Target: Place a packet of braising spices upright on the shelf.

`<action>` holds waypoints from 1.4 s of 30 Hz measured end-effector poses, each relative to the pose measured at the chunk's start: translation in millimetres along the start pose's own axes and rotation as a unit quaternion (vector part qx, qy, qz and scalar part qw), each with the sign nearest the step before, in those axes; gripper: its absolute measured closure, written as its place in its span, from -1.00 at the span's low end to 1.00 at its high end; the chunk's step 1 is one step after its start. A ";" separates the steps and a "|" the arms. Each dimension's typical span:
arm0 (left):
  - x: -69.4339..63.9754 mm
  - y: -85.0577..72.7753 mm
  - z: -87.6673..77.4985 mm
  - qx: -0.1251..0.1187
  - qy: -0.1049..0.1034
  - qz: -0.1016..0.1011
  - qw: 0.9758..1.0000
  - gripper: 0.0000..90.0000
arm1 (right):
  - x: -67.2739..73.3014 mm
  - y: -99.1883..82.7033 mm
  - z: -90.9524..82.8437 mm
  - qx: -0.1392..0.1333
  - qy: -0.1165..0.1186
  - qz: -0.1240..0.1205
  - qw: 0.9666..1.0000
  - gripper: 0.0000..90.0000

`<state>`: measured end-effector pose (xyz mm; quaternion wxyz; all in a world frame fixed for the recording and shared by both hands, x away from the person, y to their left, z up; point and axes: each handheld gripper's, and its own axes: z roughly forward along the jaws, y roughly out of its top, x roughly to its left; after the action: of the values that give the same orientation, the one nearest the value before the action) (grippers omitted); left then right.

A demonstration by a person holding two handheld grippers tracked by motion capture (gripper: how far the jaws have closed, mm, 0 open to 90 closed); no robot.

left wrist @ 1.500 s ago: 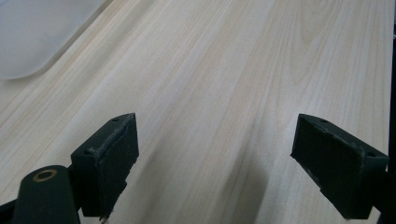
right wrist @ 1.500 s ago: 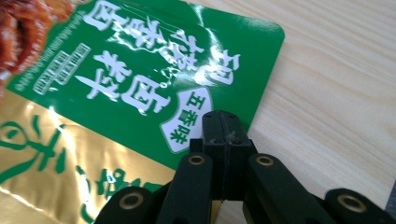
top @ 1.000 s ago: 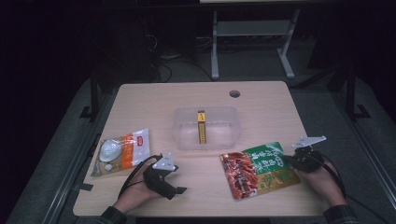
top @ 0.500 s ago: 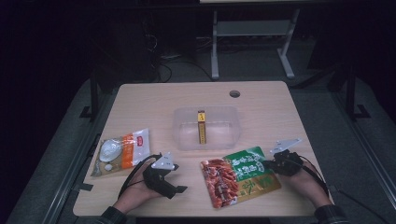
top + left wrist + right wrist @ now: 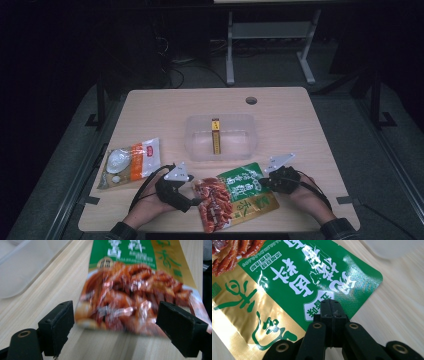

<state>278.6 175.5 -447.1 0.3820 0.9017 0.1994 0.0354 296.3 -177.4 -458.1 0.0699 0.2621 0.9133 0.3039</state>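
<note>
A green, gold and red snack packet (image 5: 232, 195) lies flat near the table's front edge, between my two grippers. My right gripper (image 5: 265, 182) has its jaws shut on the packet's green edge (image 5: 287, 272); in the right gripper view the closed tips of that gripper (image 5: 331, 307) sit on that edge. My left gripper (image 5: 197, 200) rests at the packet's red end. In the left gripper view its jaws (image 5: 115, 327) stand wide open, and the packet's red end (image 5: 130, 290) reaches into the gap between them, touching neither pad.
A clear plastic container (image 5: 240, 145) stands mid-table behind the packet, with a yellow and black bar (image 5: 215, 135) inside. An orange and white food packet (image 5: 131, 161) lies at the left. A cable hole (image 5: 251, 100) is at the back of the table.
My right gripper has slid left along the front of the table, and the snack packet has come with it, up to the left gripper. The left hand has stayed put.
</note>
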 end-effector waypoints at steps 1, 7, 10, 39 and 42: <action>-0.1 0.5 0.1 -0.001 0.000 -0.001 1.000 -0.68 | 1.7 2.5 2.1 0.000 0.001 -0.007 1.000 1.00; -0.4 6.8 4.7 -0.007 -0.002 -0.001 1.000 -0.68 | 2.5 4.6 -3.2 -0.030 0.004 0.006 1.000 0.98; 0.2 13.0 11.3 -0.009 -0.003 0.001 1.000 -0.67 | -0.7 1.0 -12.2 -0.047 -0.003 0.025 0.999 0.72; 3.9 34.7 62.8 0.023 -0.023 0.024 0.999 -0.48 | 10.8 -31.2 -42.7 -0.083 -0.030 0.065 0.994 -0.37; 3.0 35.2 60.7 0.029 -0.020 0.031 0.999 -0.25 | 10.0 -31.3 -43.5 -0.087 -0.034 0.067 0.993 -0.37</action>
<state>306.2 113.5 -465.4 0.3586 0.9186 0.1640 0.0235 261.7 -215.9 -441.2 0.1032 0.3260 0.8610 0.3766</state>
